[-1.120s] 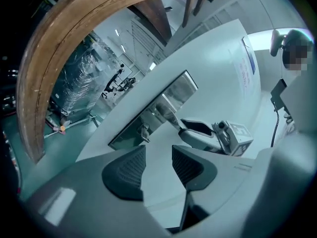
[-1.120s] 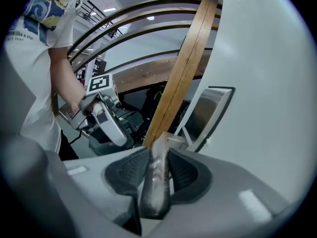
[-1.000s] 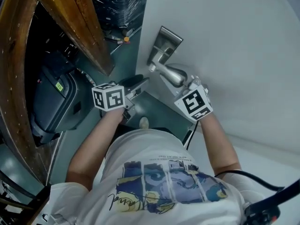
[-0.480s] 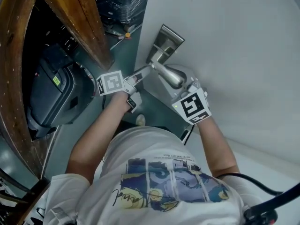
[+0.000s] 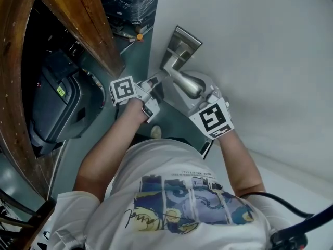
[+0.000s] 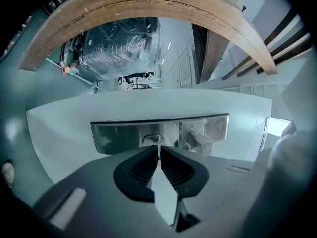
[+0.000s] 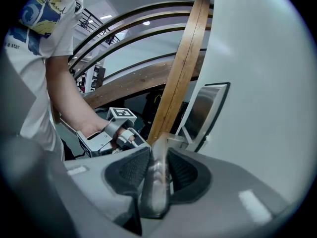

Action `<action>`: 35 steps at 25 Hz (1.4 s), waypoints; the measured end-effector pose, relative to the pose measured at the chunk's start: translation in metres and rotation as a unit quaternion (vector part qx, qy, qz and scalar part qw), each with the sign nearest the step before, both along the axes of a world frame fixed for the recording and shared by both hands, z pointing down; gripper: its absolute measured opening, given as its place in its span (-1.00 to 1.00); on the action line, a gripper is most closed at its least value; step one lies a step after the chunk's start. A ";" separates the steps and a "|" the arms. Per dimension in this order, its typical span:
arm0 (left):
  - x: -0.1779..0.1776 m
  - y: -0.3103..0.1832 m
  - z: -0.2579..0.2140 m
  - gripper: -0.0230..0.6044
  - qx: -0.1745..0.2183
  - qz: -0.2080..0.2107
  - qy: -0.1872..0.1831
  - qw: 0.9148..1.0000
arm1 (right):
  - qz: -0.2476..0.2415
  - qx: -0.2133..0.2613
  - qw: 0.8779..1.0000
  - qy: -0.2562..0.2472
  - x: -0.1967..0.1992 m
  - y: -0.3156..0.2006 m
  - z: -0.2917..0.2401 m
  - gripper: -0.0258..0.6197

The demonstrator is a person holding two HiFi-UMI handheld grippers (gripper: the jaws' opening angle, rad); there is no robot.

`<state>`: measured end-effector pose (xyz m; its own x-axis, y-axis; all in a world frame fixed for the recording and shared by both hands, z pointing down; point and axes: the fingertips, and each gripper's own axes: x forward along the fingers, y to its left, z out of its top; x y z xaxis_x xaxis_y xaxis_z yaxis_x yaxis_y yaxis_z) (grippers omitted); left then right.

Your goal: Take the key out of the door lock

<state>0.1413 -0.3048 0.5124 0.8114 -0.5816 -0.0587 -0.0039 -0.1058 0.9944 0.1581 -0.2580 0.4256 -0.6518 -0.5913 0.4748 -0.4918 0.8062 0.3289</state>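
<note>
The left gripper (image 6: 158, 152) sits low in the middle of the left gripper view. Its two dark jaws are closing and are now almost together. The thin key (image 6: 158, 147) is between them, and the pads squeeze it from both sides. The key still sticks in the lock (image 6: 153, 139), just above the jaws. The lock is in a shiny metal plate (image 6: 119, 135) that runs across the middle of the frame. The plate is on the white door (image 6: 64, 128). Above the door, a curved wooden beam (image 6: 148, 4) bends over the top of the frame. Under it, at the upper left, is a big bundle wrapped in plastic (image 6: 119, 51). The right gripper (image 7: 157, 155) is low in the middle of the right gripper view. Its jaws hold the silver door handle (image 7: 154, 182), one pad on each side. In the head view both grippers are in the middle of the frame. The left one is to the left of the handle and the right one is at its lower right end. The person's bare arms (image 5: 104, 160) reach up from the bottom of the frame.
</note>
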 end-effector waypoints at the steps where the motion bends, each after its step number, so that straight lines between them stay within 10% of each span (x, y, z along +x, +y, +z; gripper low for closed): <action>1: 0.000 0.000 0.000 -0.84 -0.001 -0.001 0.002 1.000 | 0.002 0.000 1.000 0.000 0.000 0.000 0.000 -0.56; 35: -0.060 0.075 -0.032 -0.85 -0.022 0.046 -0.011 0.999 | 0.032 -0.031 0.999 -0.005 0.013 0.000 0.005 -0.48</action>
<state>0.0810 -0.2301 0.4802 0.8626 -0.5056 -0.0164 -0.0179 -0.0630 0.9979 0.1707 -0.2580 0.4303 -0.6178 -0.6024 0.5054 -0.5463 0.7911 0.2752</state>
